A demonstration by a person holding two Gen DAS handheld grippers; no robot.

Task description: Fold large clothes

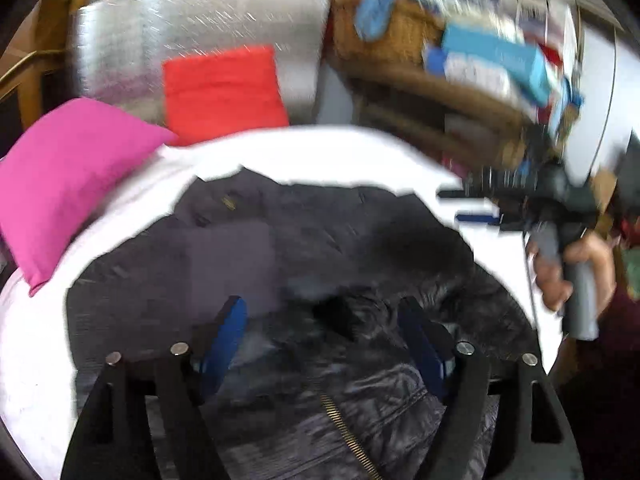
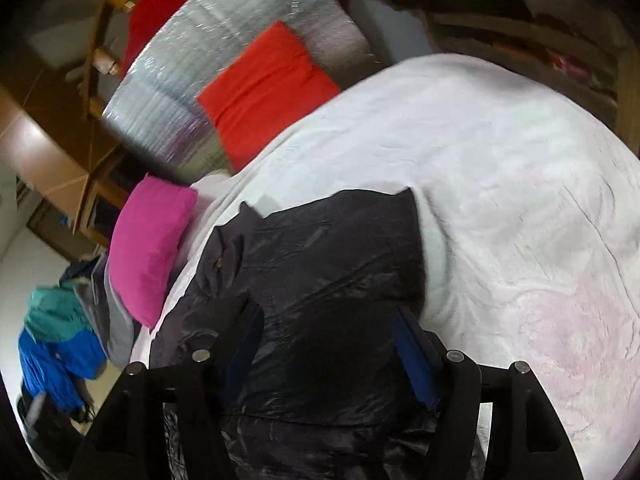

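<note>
On your far left, the pink pillow (image 1: 68, 184) leans at the edge of the bed (image 1: 328, 148), and beside it an orange-red cushion (image 1: 222, 92) stands against a silvery quilted panel (image 1: 192, 28).

Your left gripper (image 1: 320, 328) hovers over the black puffer jacket (image 1: 280, 248), which lies spread across the white bedspread (image 2: 500, 200). Its jaws are spread wide with nothing between them, right above the dark fur-trimmed hood area and the brass zipper (image 1: 348, 432). Whether the blue pads touch the fabric is lost in blur.

Further right, your right gripper (image 2: 324, 344) is also parted, straddling a raised bulge of the jacket. From the left view it appears out at the bed's right edge, gripped in your hand (image 1: 568, 272).

By my reading, the fold is still early: the jacket looks roughly laid out but bunched, with one corner already turned over. Next, you would want each set of jaws to close on a seam or hem rather than slippery padded fill, then carry one side across.

The bedspread is soft and will sag under pressure. Cluttered shelves with a wicker basket (image 1: 384, 28) sit behind on the right, and more clothes are heaped on the floor (image 2: 60, 344).
</note>
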